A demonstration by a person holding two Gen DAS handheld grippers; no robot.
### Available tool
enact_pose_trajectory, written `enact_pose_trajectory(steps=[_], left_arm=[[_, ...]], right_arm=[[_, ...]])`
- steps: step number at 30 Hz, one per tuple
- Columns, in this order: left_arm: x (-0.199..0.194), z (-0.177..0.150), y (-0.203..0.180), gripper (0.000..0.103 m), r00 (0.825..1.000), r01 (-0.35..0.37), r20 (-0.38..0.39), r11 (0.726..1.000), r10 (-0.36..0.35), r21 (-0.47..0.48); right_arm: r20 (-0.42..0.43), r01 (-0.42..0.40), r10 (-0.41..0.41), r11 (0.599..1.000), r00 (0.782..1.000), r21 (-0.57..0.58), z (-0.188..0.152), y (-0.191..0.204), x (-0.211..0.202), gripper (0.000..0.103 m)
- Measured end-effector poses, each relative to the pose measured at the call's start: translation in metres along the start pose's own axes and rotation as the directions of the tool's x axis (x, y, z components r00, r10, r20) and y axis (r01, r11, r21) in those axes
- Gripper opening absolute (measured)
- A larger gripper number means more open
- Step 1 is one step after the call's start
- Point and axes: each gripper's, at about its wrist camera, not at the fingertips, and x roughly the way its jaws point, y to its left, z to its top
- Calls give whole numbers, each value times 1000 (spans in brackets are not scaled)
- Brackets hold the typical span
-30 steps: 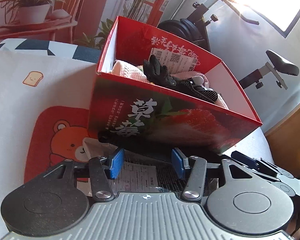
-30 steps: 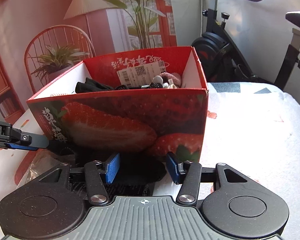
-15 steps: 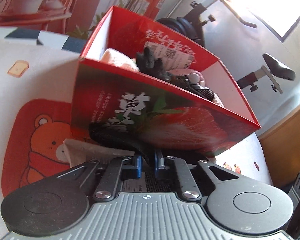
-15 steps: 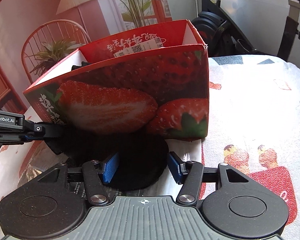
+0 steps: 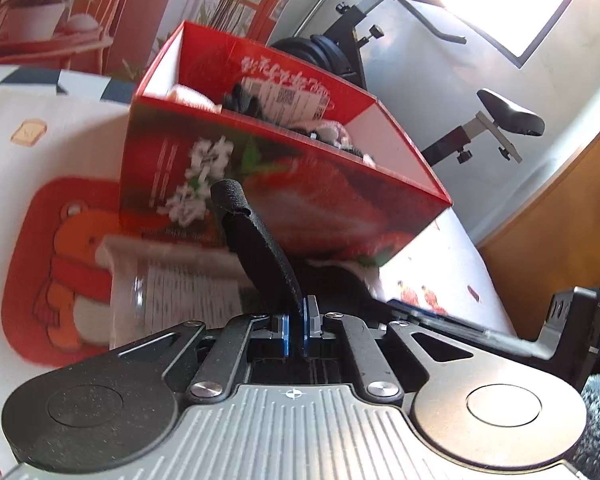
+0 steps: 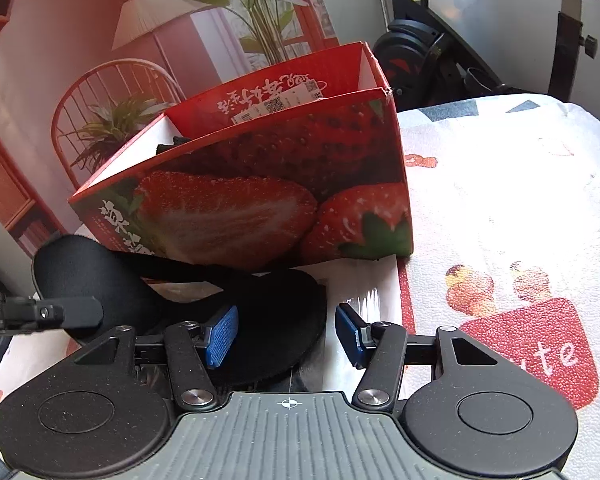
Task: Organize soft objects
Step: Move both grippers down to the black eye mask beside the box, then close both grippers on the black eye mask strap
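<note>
The red strawberry box (image 6: pixel 260 184) stands directly ahead of both hand-held grippers and blocks any straight push forward along the counter (image 6: pixel 520 200); its near wall rises tall, so the only way in is over the rim. Its open top is partly filled with soft things, with bare room toward the white inner wall on the right in the left wrist view. At its foot a black fabric piece (image 6: pixel 268 328) and a clear plastic packet (image 5: pixel 180 292) crowd the surface. To the right of the box the patterned cloth lies open. Behind, an exercise bike (image 5: pixel 480 120) closes off the far side.
</note>
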Motion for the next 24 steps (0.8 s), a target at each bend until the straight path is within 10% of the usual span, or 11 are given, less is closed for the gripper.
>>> enact_pose_trajectory(steps=[24], left_arm=[[3,-55,45,7,998,-49,-47,994,45,-98]], right_arm=[[-19,13,-14,998,1000,-65,-20,22,-9,55]])
